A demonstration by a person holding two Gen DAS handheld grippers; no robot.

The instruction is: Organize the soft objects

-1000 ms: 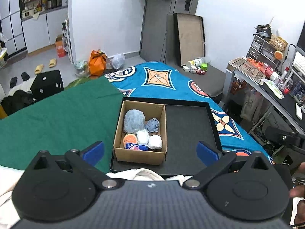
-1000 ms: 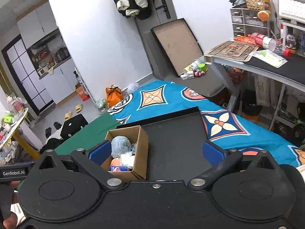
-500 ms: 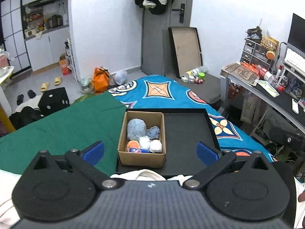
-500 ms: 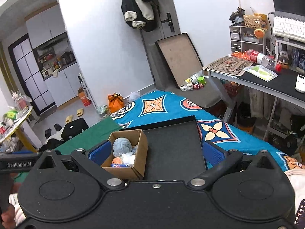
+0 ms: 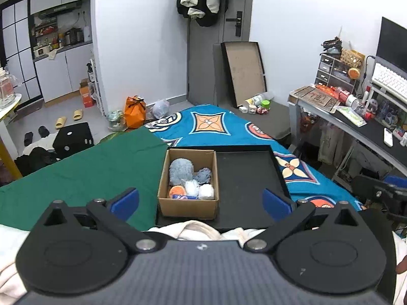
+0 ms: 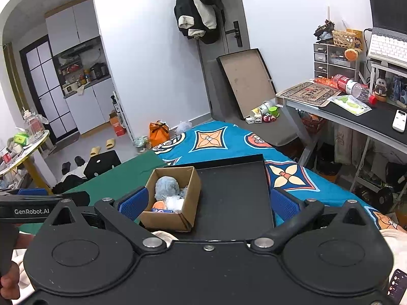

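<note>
At the left of the left wrist view lay the green cloth (image 5: 76,175), bare of any loose toy as far as the frame showed. Just right of it, near the centre, the cardboard box (image 5: 188,207) stood inside the left end of the black tray (image 5: 277,175), and it held the soft objects: a large grey-blue plush (image 5: 181,170), a smaller blue-grey pompom (image 5: 203,175), two white puffs (image 5: 199,189) and an orange ball (image 5: 177,190), with a blue-labelled item whose kind could not be made out at the near wall. The right part of the tray was bare, and the patterned blue bedspread (image 5: 211,124) beyond carried nothing soft. The left gripper (image 5: 201,202) sat low in the frame with its blue pads spread wide and nothing between them. In the right wrist view the right gripper (image 6: 208,202) was likewise spread wide and empty, the box showing left of centre between its pads. Judging from this, the gathering looked finished or close to it, since no soft item lay outside the box; whether further sorting was left could not be told.
</note>
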